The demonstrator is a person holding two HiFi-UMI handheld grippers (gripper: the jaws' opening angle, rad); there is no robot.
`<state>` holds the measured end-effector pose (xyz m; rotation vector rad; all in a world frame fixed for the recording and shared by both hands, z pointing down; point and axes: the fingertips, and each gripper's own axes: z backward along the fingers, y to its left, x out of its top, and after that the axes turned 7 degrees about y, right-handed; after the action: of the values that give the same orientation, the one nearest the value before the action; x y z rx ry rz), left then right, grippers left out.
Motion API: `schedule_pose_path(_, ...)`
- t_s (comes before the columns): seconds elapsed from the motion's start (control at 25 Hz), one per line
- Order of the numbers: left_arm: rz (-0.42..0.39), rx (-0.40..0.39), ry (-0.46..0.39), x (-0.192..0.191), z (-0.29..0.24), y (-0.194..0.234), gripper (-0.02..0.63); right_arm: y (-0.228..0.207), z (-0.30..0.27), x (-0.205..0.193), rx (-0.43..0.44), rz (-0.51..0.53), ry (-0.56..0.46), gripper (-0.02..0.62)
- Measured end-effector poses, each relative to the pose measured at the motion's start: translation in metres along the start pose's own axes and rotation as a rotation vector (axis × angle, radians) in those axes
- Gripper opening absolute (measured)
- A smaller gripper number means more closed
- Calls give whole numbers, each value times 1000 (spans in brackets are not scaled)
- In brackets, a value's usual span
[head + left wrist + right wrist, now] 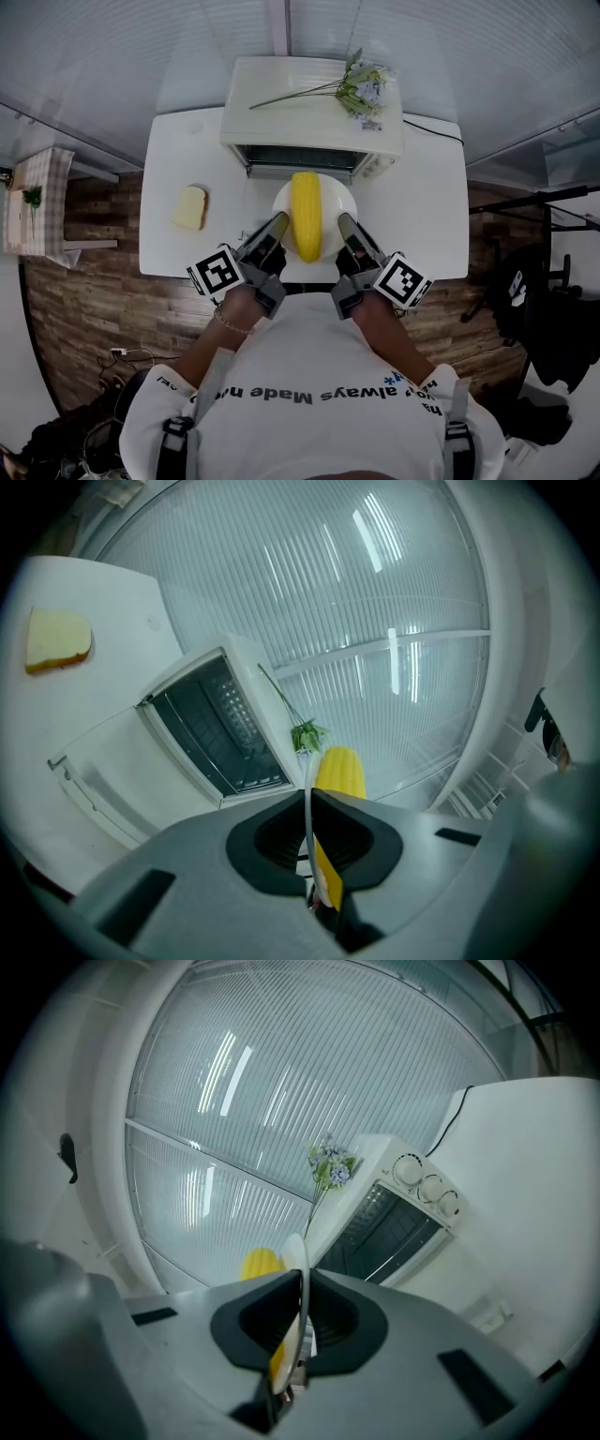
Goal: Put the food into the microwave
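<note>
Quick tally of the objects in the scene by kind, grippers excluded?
Food: 2 (corn, bread slice)
Dishware: 1 (plate)
Appliance: 1 (microwave)
Decor: 1 (flower sprig)
Total: 5

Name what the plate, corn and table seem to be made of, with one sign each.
The plate looks like glazed ceramic or melamine: thin, smooth white rim. The corn may be plastic: uniform yellow, neat rows. The table seems laminate or painted board: flat, plain white.
</note>
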<state>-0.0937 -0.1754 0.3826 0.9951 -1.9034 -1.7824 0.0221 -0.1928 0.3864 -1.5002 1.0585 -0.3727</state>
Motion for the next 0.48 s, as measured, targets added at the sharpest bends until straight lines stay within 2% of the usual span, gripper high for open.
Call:
schedule_pose_path(0.2, -15, 36, 31, -1, 3, 22, 18, -12, -3, -8, -21, -7, 7, 26)
schedule_pose_path(0.32, 5, 27, 36, -2, 1, 30, 18, -20, -8, -10, -30, -9, 9, 26)
schedule_pose_path(0.48, -12, 45, 45, 2, -4, 44, 18, -31, -18, -11, -19, -14, 7, 26)
